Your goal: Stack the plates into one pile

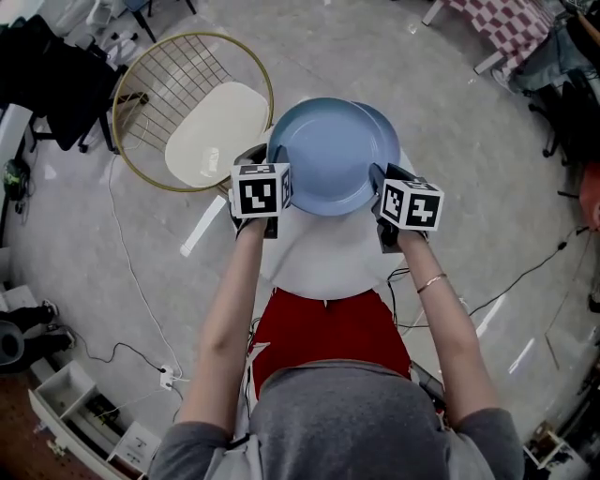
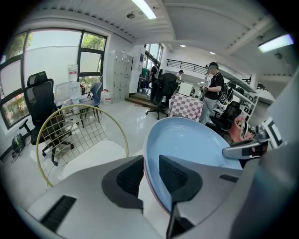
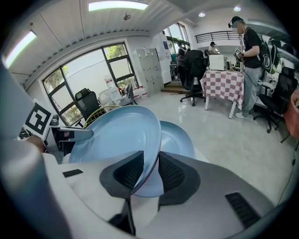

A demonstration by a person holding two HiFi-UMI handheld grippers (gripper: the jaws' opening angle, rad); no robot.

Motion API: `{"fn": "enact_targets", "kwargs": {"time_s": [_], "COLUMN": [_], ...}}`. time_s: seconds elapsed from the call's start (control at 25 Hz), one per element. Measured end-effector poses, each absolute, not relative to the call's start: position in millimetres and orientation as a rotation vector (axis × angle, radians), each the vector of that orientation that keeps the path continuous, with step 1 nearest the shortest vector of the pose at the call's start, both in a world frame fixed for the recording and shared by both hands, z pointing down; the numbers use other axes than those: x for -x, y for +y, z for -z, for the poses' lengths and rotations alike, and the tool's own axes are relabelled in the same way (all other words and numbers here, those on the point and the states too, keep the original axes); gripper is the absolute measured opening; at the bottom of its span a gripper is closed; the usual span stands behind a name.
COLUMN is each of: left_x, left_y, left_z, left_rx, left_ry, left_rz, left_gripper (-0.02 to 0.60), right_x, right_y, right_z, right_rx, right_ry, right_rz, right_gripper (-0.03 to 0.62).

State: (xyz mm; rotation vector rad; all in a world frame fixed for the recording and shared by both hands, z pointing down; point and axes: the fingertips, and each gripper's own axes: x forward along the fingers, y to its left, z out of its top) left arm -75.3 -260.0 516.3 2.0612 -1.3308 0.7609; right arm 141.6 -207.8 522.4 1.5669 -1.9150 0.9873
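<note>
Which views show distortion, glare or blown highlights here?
Head view: barrel distortion bends the floor at the edges, with streaks of glare on it; held plate sharp. Left gripper view: strong fisheye, black corners, window and ceiling light blown out. Right gripper view: same fisheye and dark corners, light panel clipped, held plate's rim in focus.

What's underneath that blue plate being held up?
A second blue plate lies on the white table; only its right edge shows. The lifted plate covers the rest.
</note>
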Motion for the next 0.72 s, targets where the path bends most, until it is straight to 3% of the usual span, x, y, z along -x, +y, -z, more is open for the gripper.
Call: {"fn": "enact_targets", "kwargs": {"time_s": [0.32,0.72], "left_x": [15.4,5.7], "left_y": [-277.4,-286.3], "left_z": [-542.7,-568.7], "left_rx": [-2.041,-1.969], "left_ry": [-1.308,-1.335], "left_rz": [-0.834,-0.862], "left_gripper": [0.109,0.109], "right_x": [-203.0,-215.0], "right_y": [-232.6,-257.4], "right_z": [-544.4,-571.9], "right_rx": [-1.557,-1.472], "right_ry": [-1.882,-1.864], "right_rz": [-0.983,-0.889], "right_gripper": [0.101,0.101]}}
